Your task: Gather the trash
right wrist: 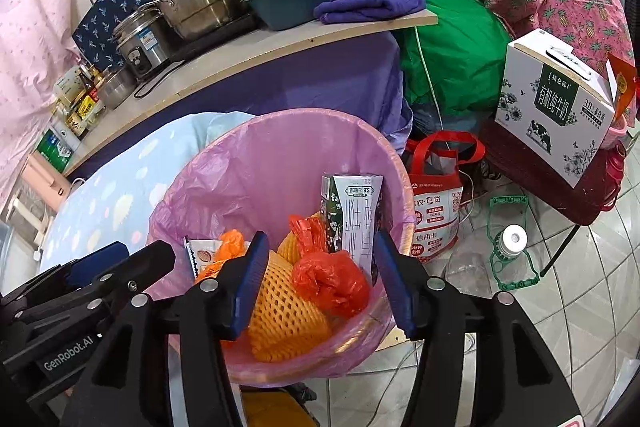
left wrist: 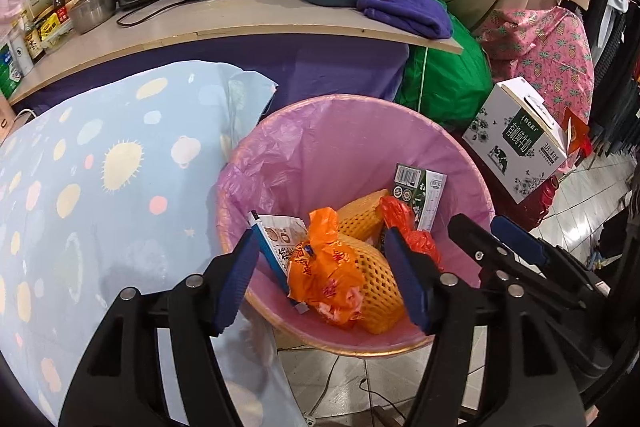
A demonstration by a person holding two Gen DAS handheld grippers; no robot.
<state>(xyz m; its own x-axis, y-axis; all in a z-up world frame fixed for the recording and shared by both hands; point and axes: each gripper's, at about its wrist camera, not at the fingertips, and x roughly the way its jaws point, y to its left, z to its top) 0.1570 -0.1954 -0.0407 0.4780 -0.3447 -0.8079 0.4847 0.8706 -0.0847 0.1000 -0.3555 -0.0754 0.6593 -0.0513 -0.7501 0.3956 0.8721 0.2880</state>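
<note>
A round bin lined with a pink bag stands on the floor; it also shows in the right wrist view. In it lie an orange plastic bag, yellow foam fruit nets, a red bag, a milk carton and a snack wrapper. My left gripper is open and empty above the bin's near rim. My right gripper is open and empty above the bin too. The right gripper shows at the right of the left wrist view.
A light blue patterned cloth lies left of the bin. A shelf behind holds pots, a blue basin and a purple cloth. A white milk box, a red tote bag and a clear bottle are on the right.
</note>
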